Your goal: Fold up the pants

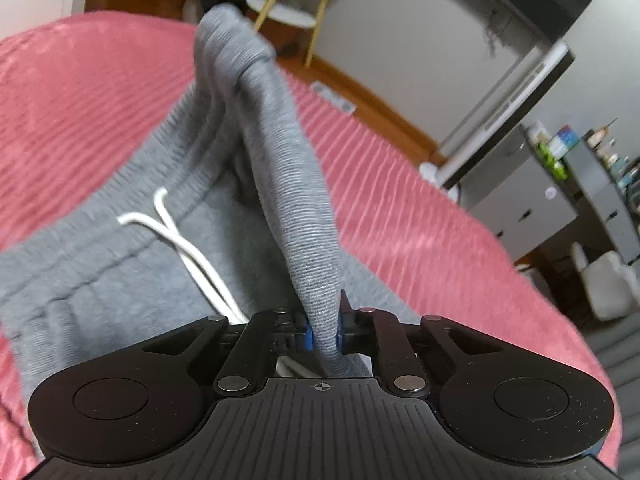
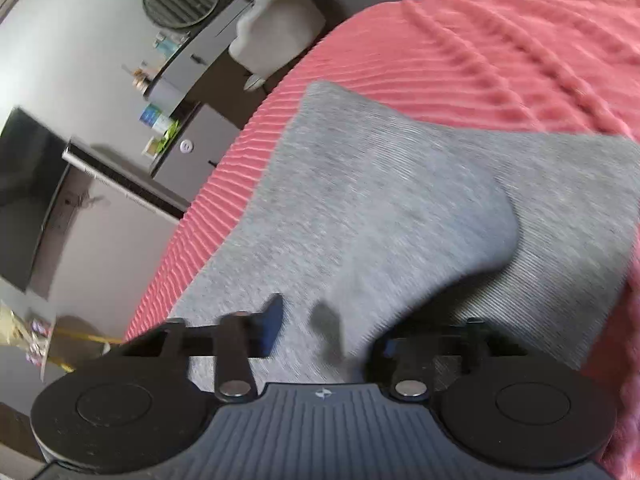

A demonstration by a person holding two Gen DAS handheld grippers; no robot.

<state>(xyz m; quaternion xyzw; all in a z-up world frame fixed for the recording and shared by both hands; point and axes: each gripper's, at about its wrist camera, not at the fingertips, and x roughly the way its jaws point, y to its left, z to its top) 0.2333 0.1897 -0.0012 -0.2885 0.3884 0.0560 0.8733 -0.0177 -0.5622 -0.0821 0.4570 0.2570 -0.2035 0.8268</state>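
Low centre, the left hand-held gripper (image 1: 323, 334) pinches the grey pants (image 1: 292, 200); only that view shows their white drawstring (image 1: 180, 240). Right hand-held gripper (image 2: 324, 338) gapes wide over them on the pink bed (image 2: 480, 60).

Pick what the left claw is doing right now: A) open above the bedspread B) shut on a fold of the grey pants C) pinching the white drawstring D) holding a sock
B: the left claw has its blue pads closed on a raised fold of the grey pants; the white drawstring lies loose beside it, ungripped.
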